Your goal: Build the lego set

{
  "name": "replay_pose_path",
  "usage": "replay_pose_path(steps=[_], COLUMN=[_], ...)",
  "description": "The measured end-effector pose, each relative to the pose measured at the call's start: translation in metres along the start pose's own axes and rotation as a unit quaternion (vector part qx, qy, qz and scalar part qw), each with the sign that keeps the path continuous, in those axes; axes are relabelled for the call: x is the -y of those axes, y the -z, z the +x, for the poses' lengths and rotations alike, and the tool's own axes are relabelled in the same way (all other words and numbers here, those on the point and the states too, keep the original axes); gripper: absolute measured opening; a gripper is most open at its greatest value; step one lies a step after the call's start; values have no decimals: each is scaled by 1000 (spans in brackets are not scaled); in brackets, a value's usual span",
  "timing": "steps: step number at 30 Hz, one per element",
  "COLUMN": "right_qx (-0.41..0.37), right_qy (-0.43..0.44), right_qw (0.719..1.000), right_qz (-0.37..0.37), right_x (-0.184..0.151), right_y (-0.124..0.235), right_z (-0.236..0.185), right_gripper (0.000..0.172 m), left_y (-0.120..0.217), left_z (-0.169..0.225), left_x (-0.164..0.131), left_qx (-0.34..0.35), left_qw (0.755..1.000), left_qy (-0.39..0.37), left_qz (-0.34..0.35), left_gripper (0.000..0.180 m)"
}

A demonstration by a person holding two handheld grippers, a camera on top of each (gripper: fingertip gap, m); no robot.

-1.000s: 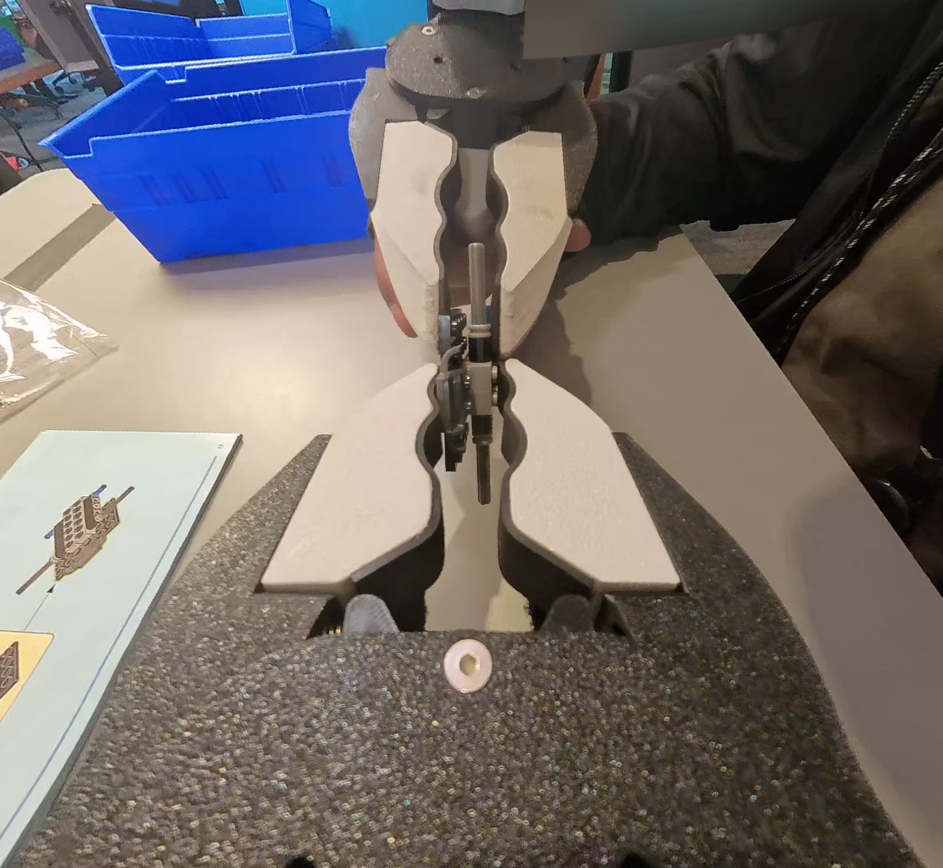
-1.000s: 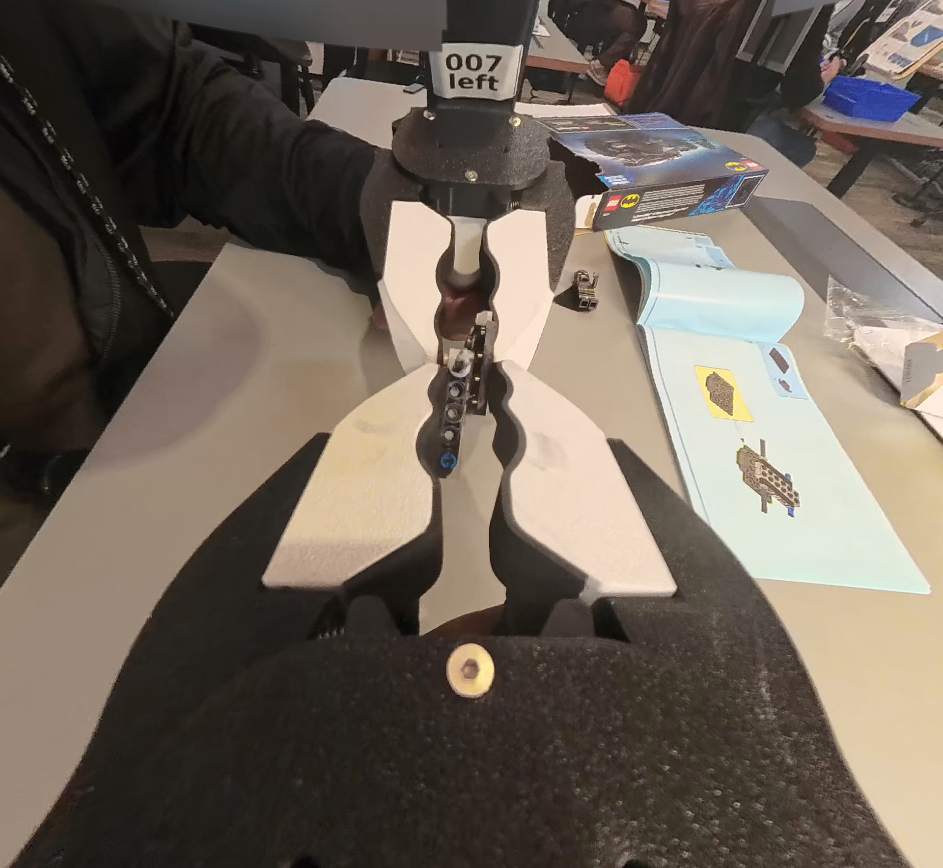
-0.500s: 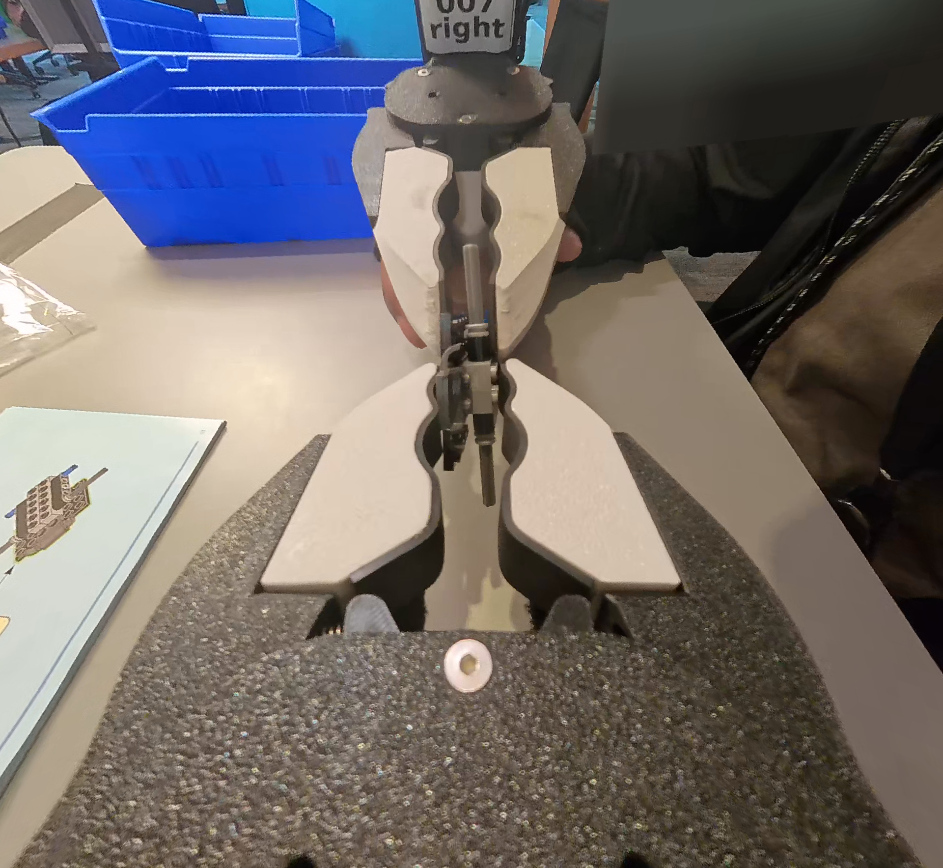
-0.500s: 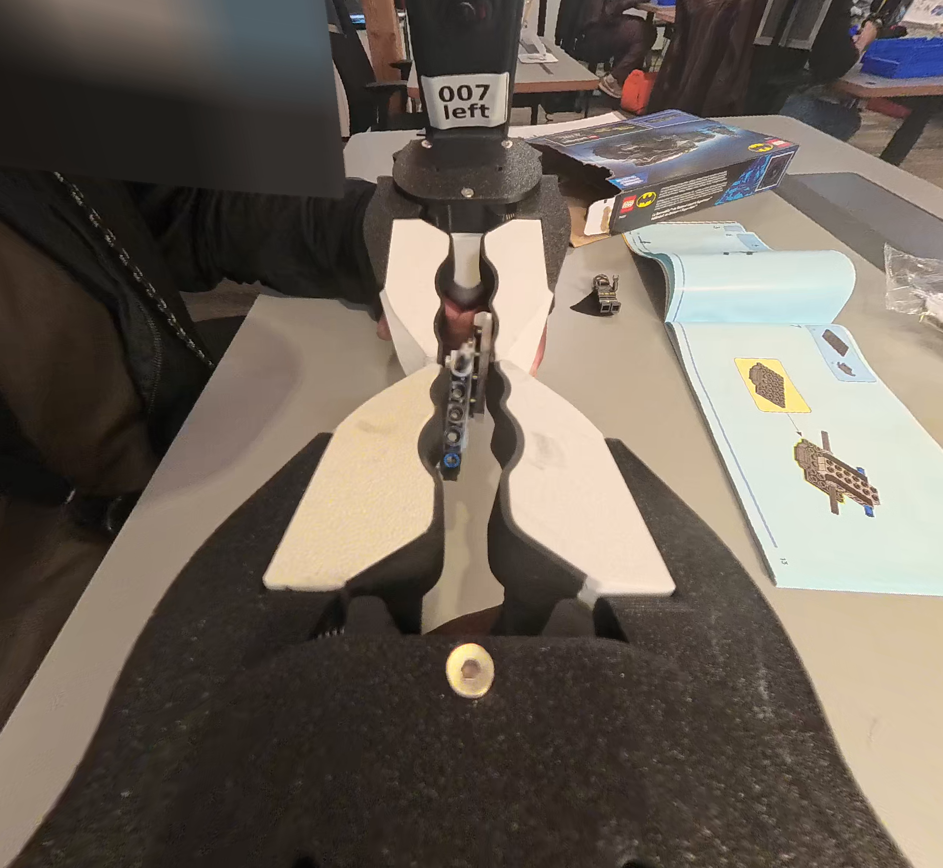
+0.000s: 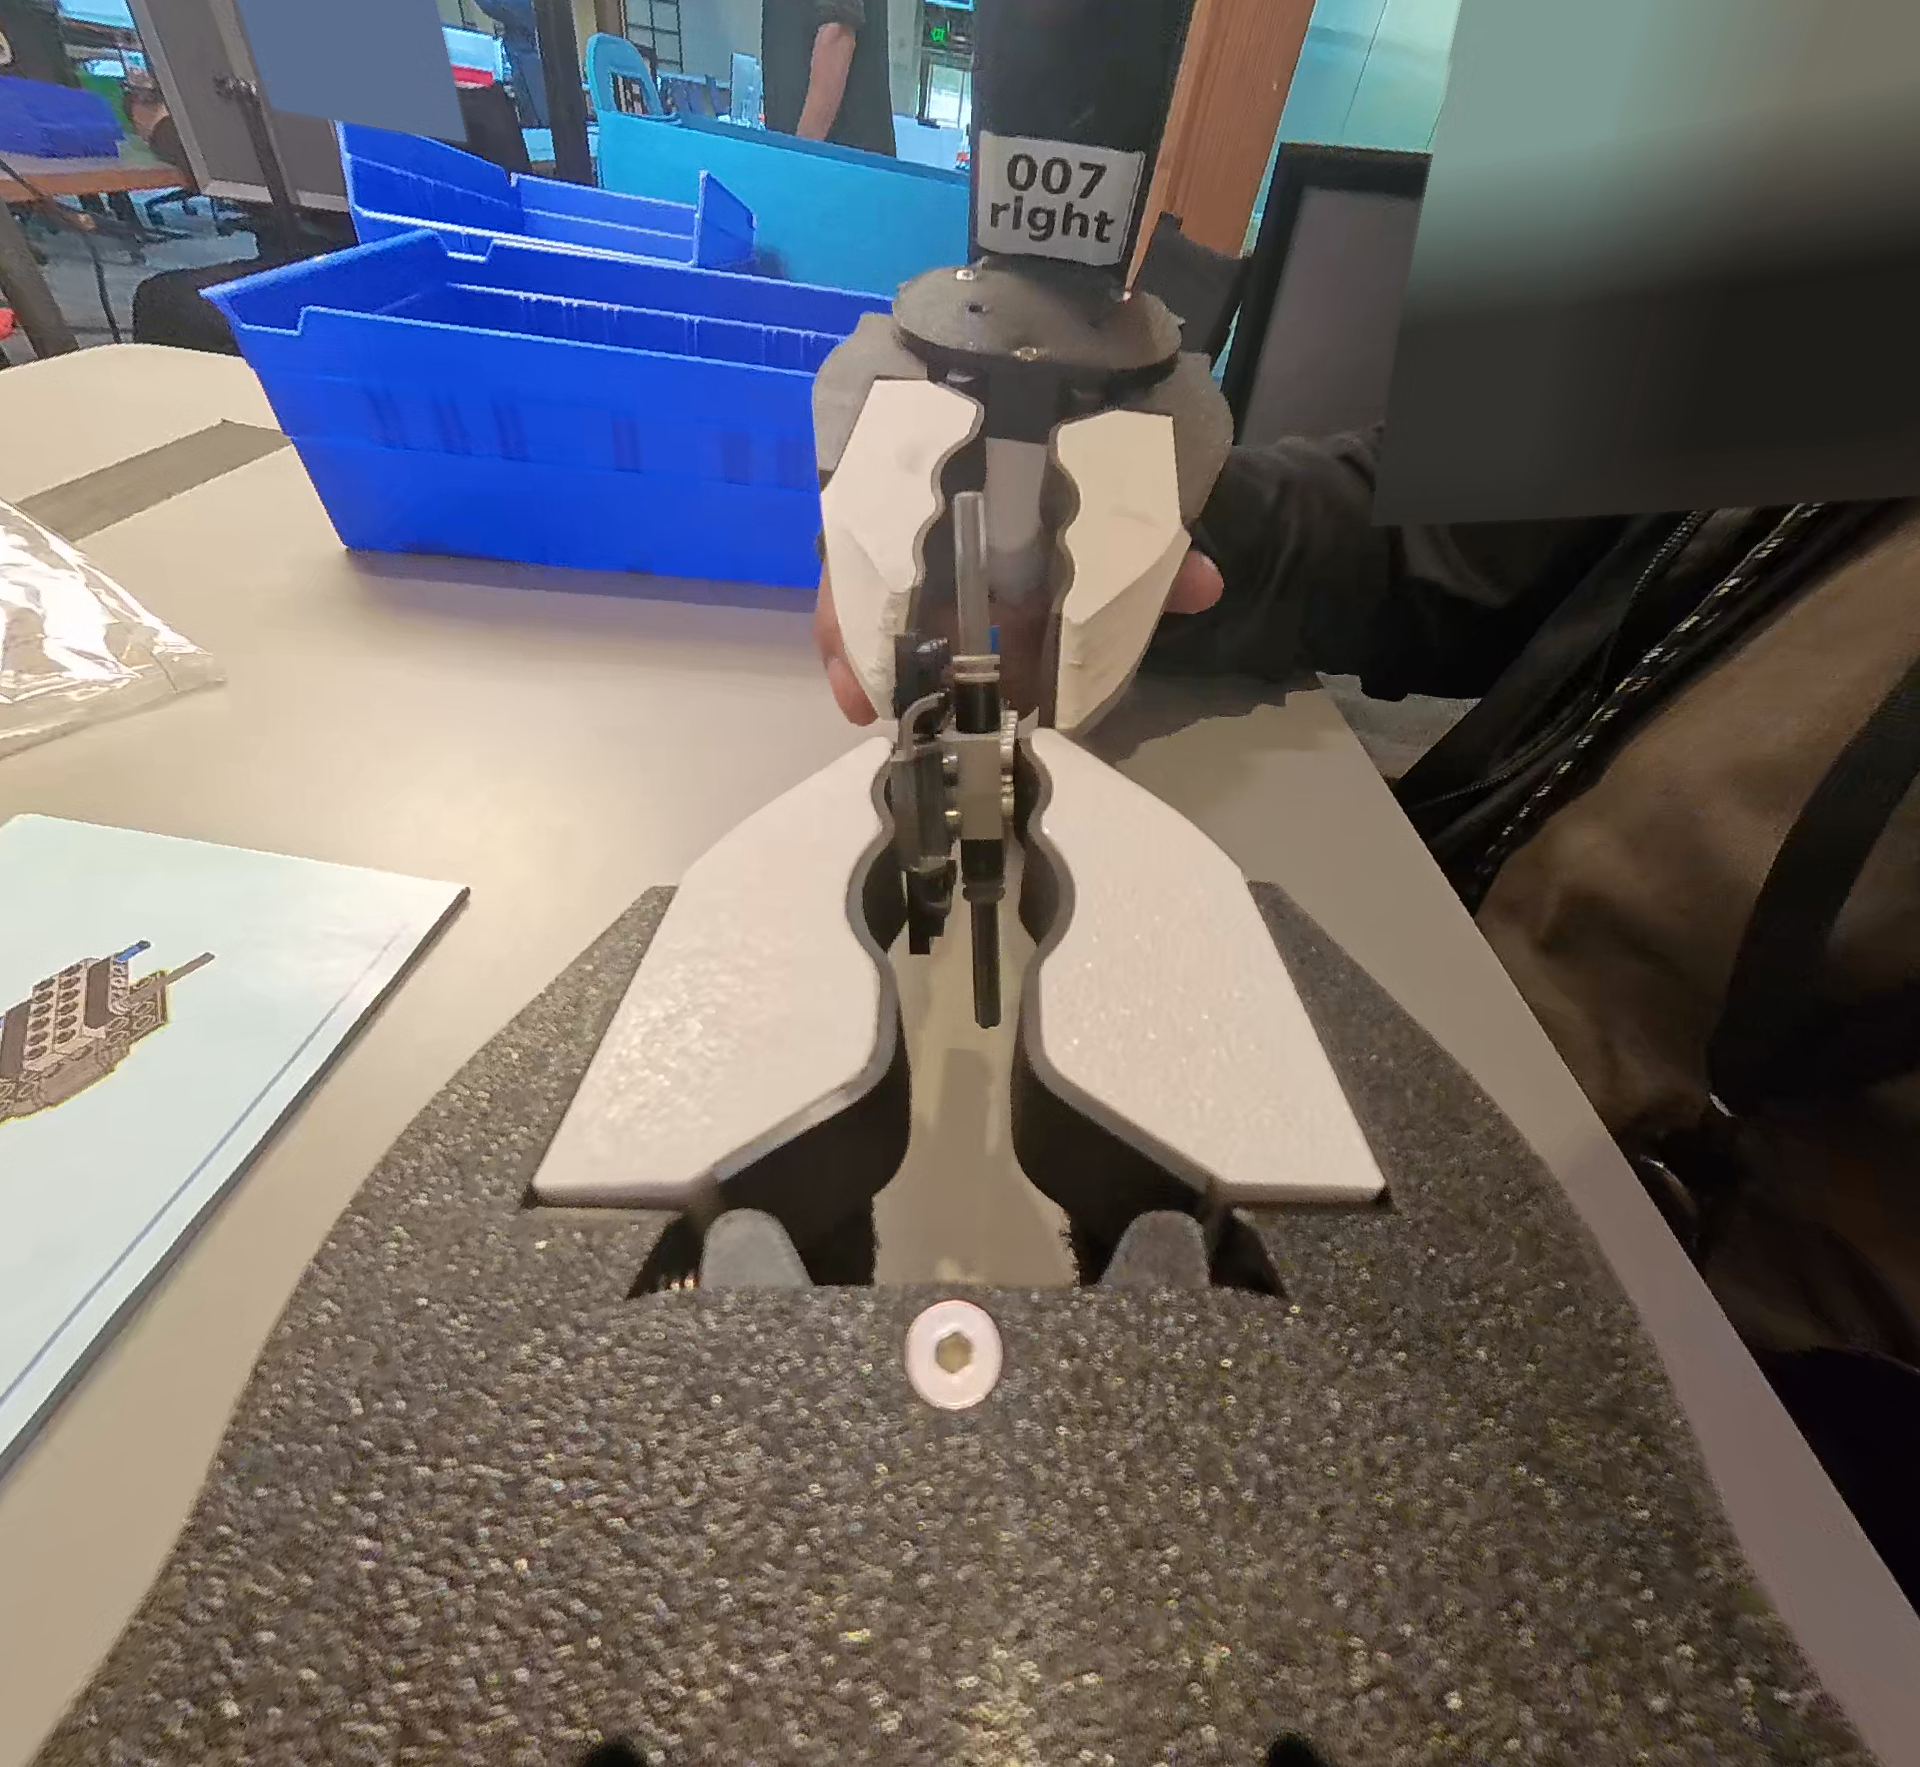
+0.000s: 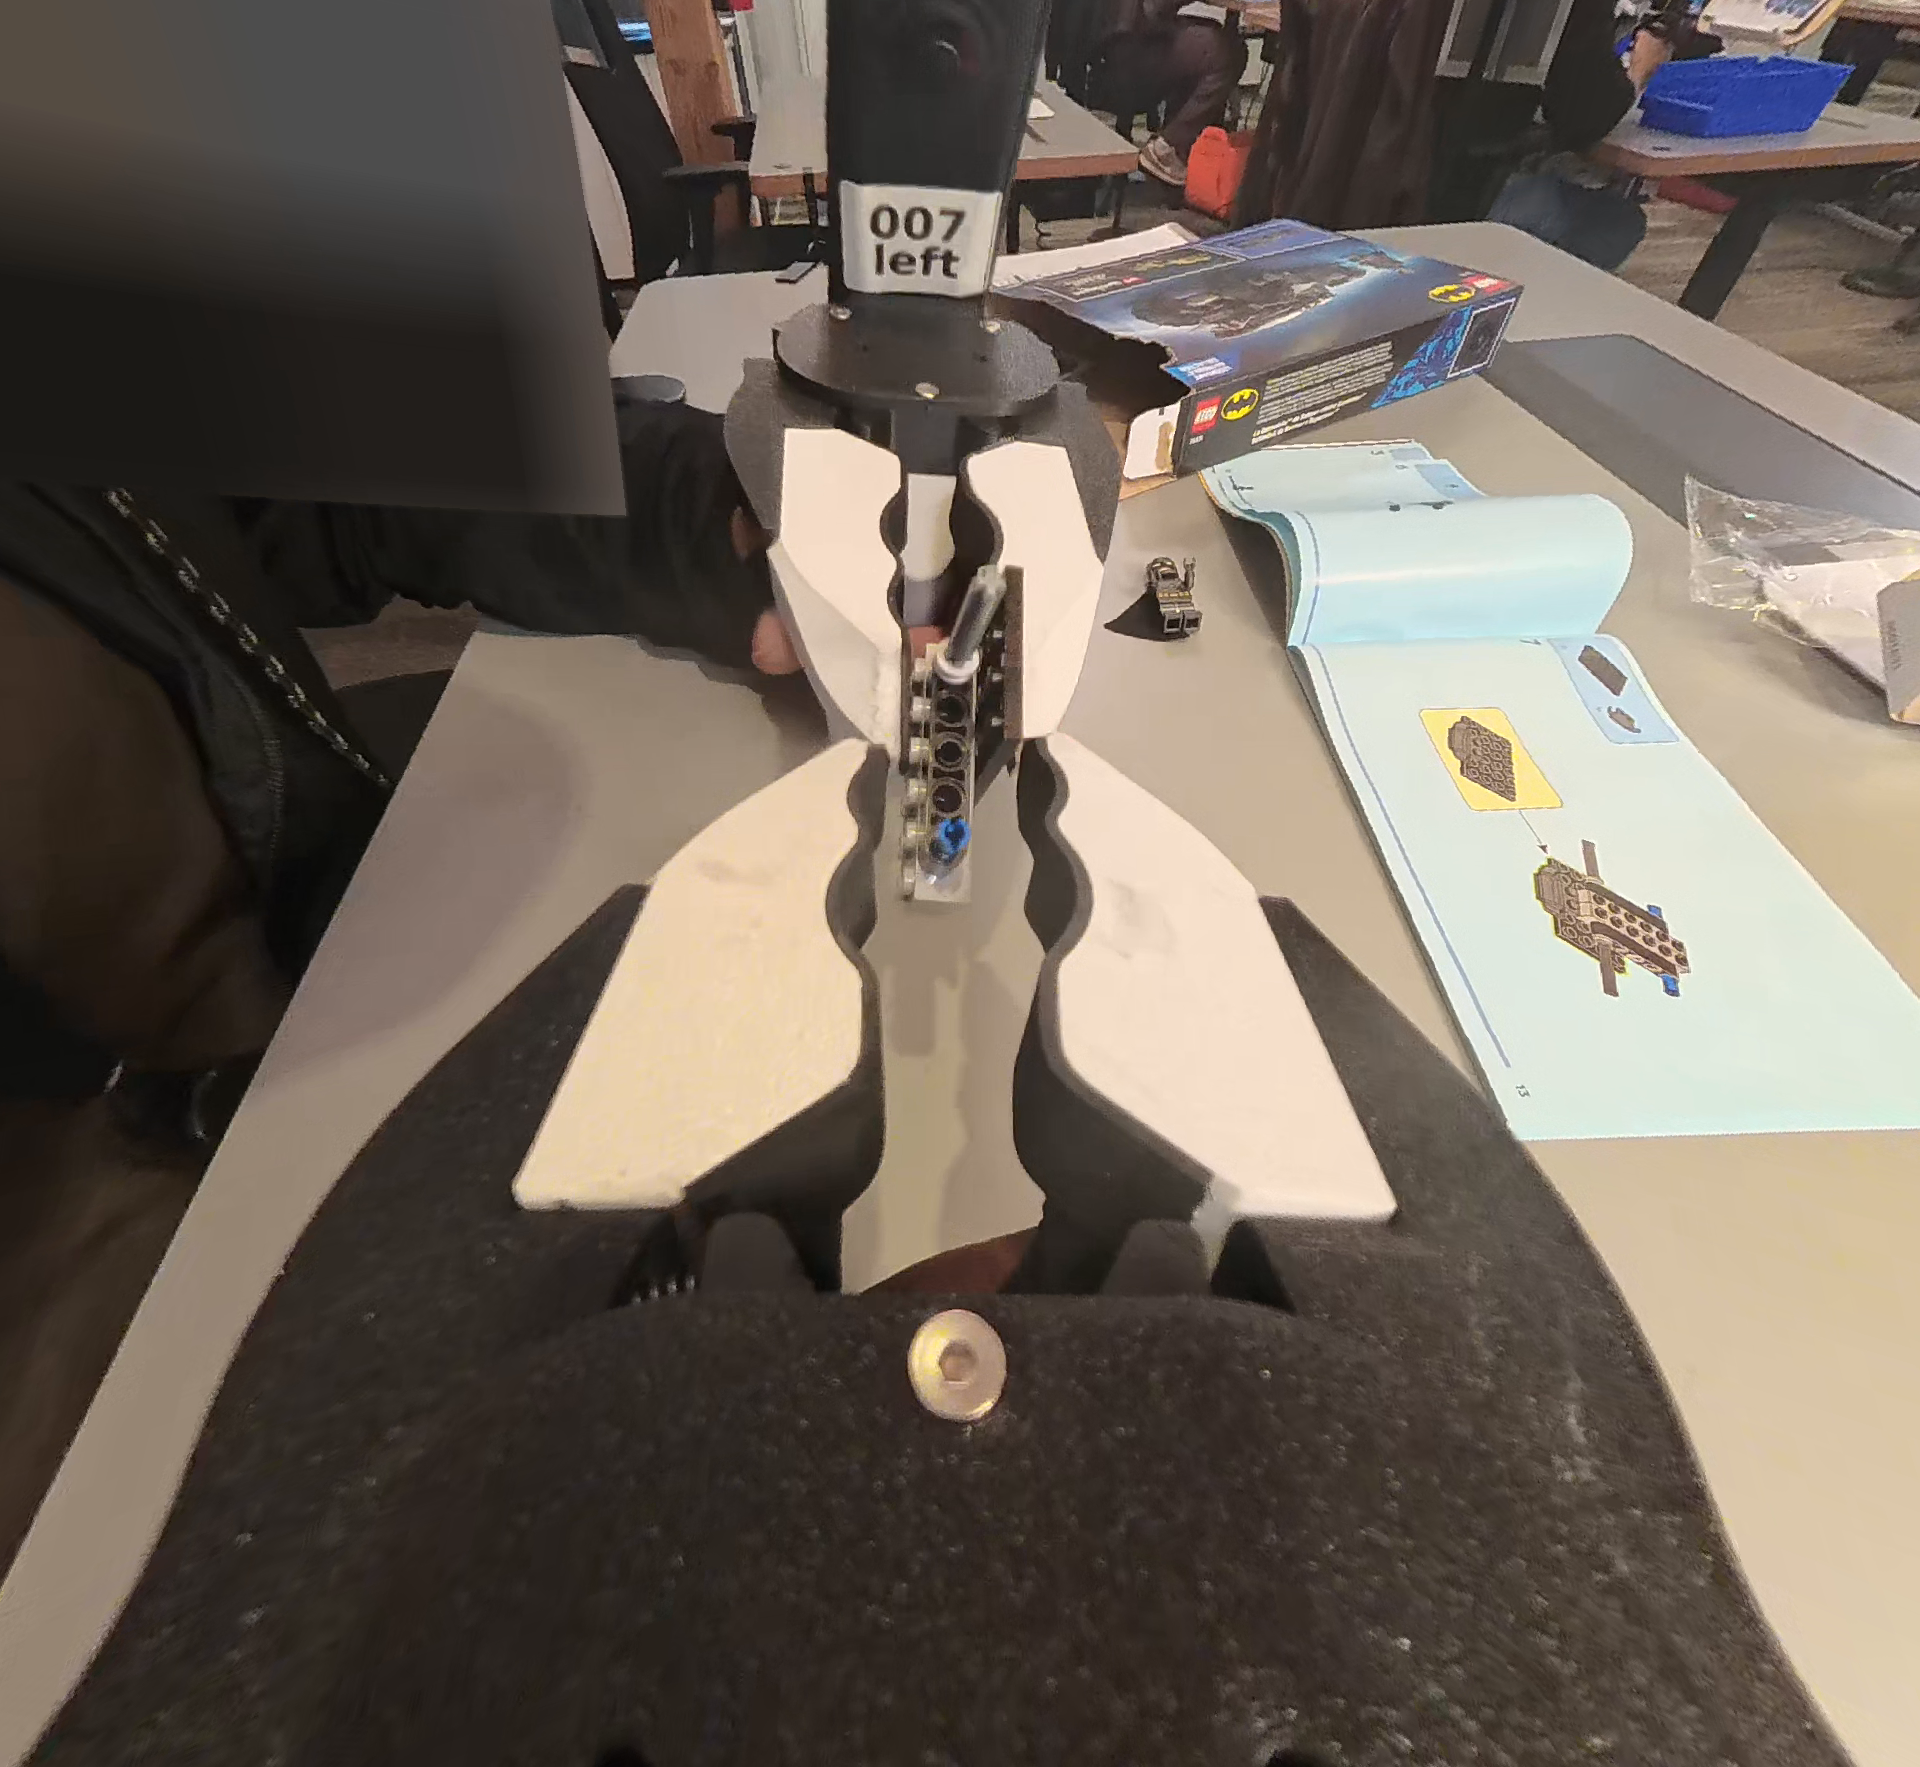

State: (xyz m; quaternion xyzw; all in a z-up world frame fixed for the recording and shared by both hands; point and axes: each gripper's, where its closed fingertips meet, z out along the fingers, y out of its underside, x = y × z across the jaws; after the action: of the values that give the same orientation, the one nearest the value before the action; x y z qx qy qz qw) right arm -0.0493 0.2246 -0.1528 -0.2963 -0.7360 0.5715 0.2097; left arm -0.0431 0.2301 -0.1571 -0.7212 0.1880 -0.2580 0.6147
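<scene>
My left gripper [image 5: 961, 761] is shut on a small grey and black brick assembly [image 5: 977, 782] with a grey axle and a black axle through it, held above the grey table [image 5: 468, 699]. My right gripper [image 6: 948, 767] faces it tip to tip and is open. The assembly [image 6: 940, 782], with a blue pin at its near end, stands between the right gripper's fingers, and a gap shows beside the right pad. The left wrist view shows the right gripper [image 5: 977, 715] with its fingers spread around the grey axle. The right wrist view shows the left gripper [image 6: 951, 689] clamping the assembly's far part.
Blue bins [image 5: 540, 429] stand at the back left. An open instruction booklet [image 6: 1558, 834] lies to the right, with a dark printed box [image 6: 1299, 335] and a small dark minifigure [image 6: 1174, 590] behind it. Clear plastic bags [image 6: 1808, 574] lie at the edge. A person sits close by. Left and right tips are no more than a few centimetres apart. The small dark minifigure [image 6: 1174, 590] is about equally far from each gripper, around 20 cm.
My right gripper's fingers have spread apart and let go of the assembly. My left gripper keeps hold of it. Both grippers have tilted up a little.
</scene>
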Motion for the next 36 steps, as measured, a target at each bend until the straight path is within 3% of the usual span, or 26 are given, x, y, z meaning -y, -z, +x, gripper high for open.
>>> replay_pose_path(steps=[15, 26, 36], right_qx=[43, 35, 8], right_qy=[-11, -47, -51], right_qw=[999, 998, 998], right_qz=[8, 30, 27], right_x=[1, 0, -1], right_y=[0, 3, 2], right_z=[-12, 0, 7], right_gripper=[17, 15, 15], left_y=[0, -1, 0], left_z=[11, -1, -8], left_x=[5, 7, 9], left_qx=[-31, 15, 34], left_qw=[999, 999, 998], left_qy=[1, 19, 29], left_qz=[16, 28, 43], left_gripper=[17, 23, 18])
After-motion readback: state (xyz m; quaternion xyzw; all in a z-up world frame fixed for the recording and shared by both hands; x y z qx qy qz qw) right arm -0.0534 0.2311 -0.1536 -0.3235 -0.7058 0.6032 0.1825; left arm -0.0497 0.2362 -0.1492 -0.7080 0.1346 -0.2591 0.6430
